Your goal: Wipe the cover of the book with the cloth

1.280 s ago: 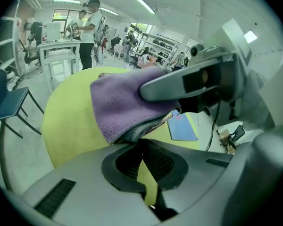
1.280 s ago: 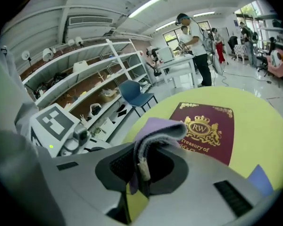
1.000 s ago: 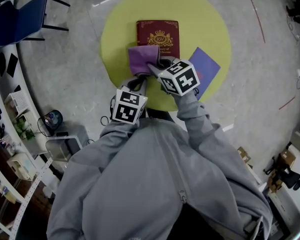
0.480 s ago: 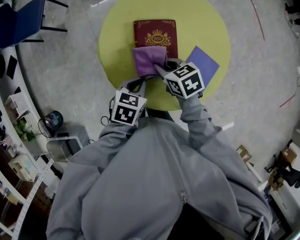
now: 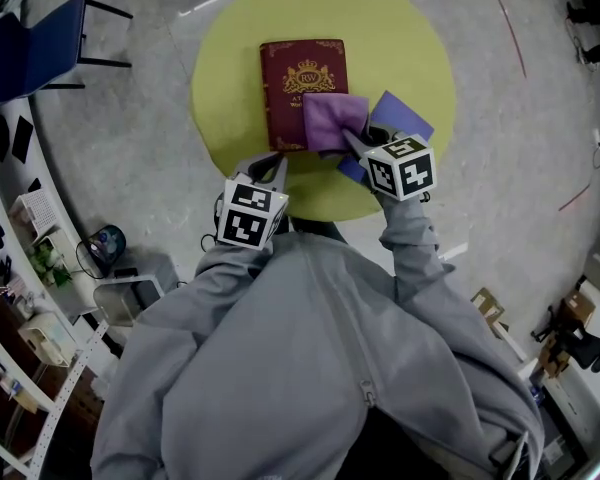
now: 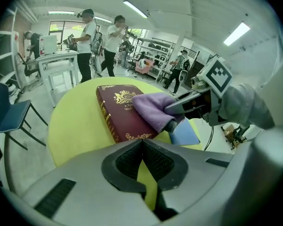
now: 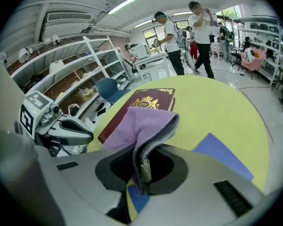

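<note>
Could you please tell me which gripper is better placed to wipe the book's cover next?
Right. The right gripper is shut on the purple cloth, which lies on the cover of the book. The left gripper is shut on nothing, by the book's near edge.

Round yellow table (image 5: 400, 48). On it, a red book (image 5: 292, 88), with a blue sheet (image 5: 405, 118) just right of the book.

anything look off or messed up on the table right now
Nothing stands out: the book lies flat and closed on the yellow table, the right gripper holds the cloth bunched over its edge, and a blue sheet lies flat beside the book.
</note>
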